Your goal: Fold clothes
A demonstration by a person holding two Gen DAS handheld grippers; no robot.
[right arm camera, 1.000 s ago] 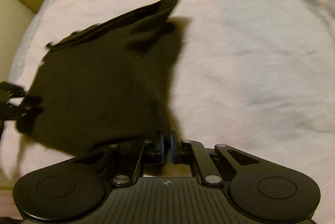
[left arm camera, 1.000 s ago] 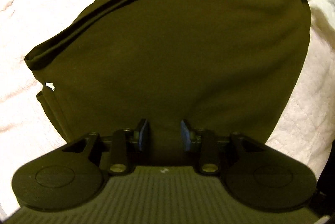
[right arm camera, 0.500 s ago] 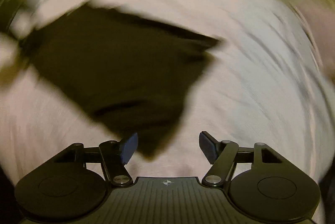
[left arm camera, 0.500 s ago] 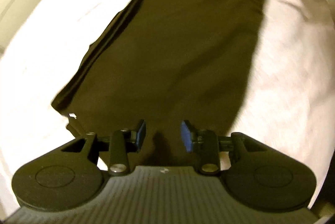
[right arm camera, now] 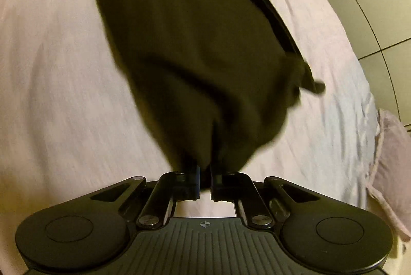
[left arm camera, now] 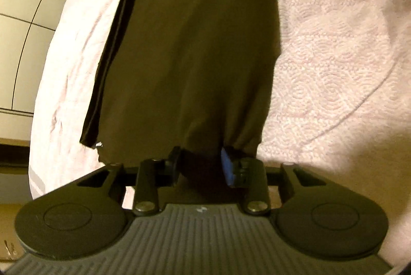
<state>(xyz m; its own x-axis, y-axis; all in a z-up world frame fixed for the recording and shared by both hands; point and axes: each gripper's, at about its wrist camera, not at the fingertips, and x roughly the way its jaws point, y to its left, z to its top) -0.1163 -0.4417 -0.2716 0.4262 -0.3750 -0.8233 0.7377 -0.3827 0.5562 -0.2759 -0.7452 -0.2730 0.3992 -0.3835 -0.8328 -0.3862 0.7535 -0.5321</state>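
Both tongs now nearer, left tongs [left arm camera: 201,165] and right tongs [right arm camera: 204,181] gripping garment [left arm camera: 195,43] ends

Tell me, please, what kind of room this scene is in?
Probably a bedroom. The dark olive garment lies on a bed with a pale pink quilted bedspread, a pillow sits at its edge, and cream panelled wardrobe doors stand behind.

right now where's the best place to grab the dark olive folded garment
By its near short edge, at the two corners, coming in level from the bed's edge. The dark olive folded garment is a long strip, and both the left gripper and right gripper already pinch there.
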